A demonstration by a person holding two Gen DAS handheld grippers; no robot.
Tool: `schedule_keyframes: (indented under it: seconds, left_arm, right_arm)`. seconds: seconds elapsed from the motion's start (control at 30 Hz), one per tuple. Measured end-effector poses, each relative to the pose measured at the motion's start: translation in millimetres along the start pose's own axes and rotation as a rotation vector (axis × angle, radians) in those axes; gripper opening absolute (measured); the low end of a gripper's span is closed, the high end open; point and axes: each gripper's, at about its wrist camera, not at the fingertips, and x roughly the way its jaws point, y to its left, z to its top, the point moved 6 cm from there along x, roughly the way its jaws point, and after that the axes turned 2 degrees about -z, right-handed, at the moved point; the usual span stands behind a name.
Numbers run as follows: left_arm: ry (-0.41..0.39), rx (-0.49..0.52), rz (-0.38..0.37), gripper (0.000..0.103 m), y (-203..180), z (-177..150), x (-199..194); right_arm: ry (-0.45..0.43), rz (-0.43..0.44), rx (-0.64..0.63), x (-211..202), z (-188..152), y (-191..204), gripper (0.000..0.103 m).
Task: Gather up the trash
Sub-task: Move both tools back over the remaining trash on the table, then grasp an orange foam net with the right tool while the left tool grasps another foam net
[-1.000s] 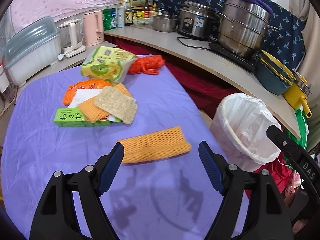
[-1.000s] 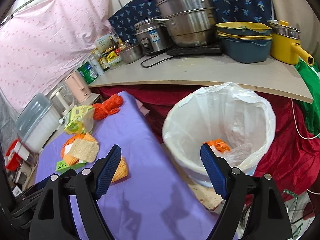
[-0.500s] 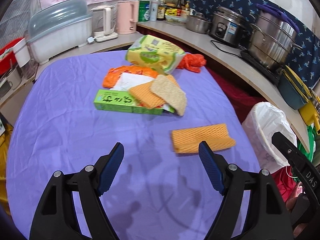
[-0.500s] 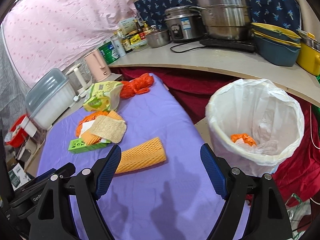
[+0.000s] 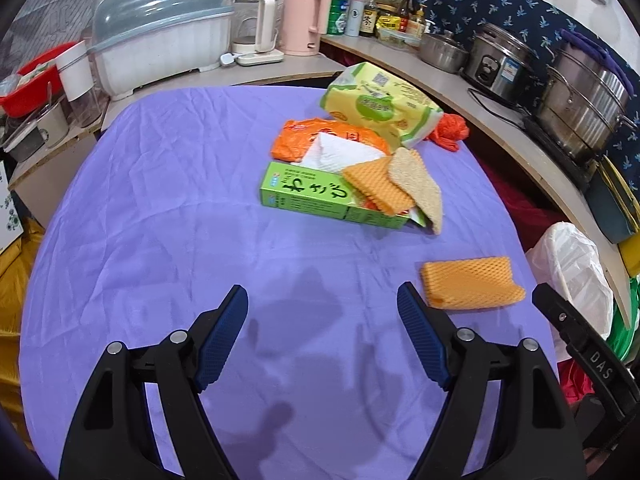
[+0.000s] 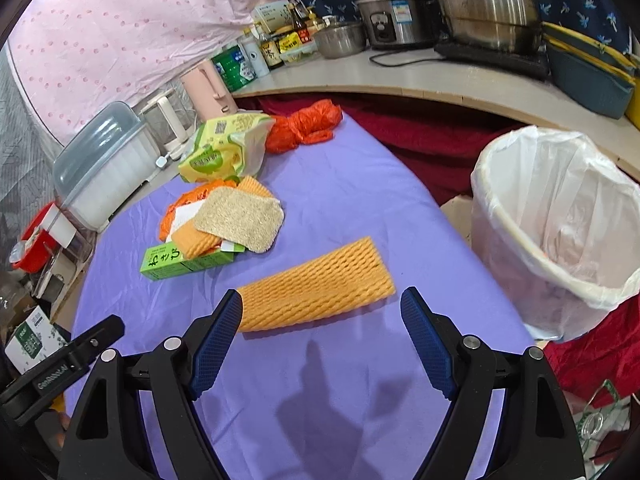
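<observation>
- The left tongs (image 5: 322,304) are held apart over bare purple cloth (image 5: 160,208), with nothing between the blue pads.
- The right tongs (image 6: 322,306) are also spread wide and empty; the orange foam net sleeve (image 6: 316,286) lies flat on the cloth just ahead of them, its near end close beside the left pad, though contact cannot be told.
- In the left view the same foam sleeve (image 5: 470,282) is seen off to the right of the left tongs, near the cloth's edge.
- A white-lined trash bin (image 6: 560,216) stands beside the counter's right edge, lower than the cloth; its bag is folded over the rim.
- A heap of trash is found farther back on the cloth: a green box (image 5: 316,196) printed with bold Japanese characters, a second orange foam piece (image 5: 378,190) and a beige scrub pad (image 5: 418,188) leaning over it.
- A white paper (image 5: 340,154) and an orange wrapper (image 5: 308,138) with pale characters are tucked behind the box.
- A yellow-green snack bag (image 5: 376,106) with a QR code is propped behind the heap, and a crumpled orange plastic bag (image 5: 450,130) sits next to it.
- "DAS" is read on the black arm of the other tool at the right edge of the left view; "GenRobot.AI" is partly made out on the arm at the lower left of the right view.
- Bottles with small unreadable labels are lined up on the back shelf.
</observation>
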Motion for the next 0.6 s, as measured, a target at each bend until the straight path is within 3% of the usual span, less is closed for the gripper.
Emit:
schedule_keyframes:
  seconds: [0.17, 0.6]
  left_arm:
    - [0.012, -0.026, 0.009, 0.073, 13, 2, 8]
    - [0.047, -0.018, -0.010, 0.073, 8, 10, 36]
  right_arm:
    - [0.057, 0.008, 0.018, 21, -9, -1, 0.078]
    - [0.158, 0.067, 0.067, 56, -20, 0, 0.058]
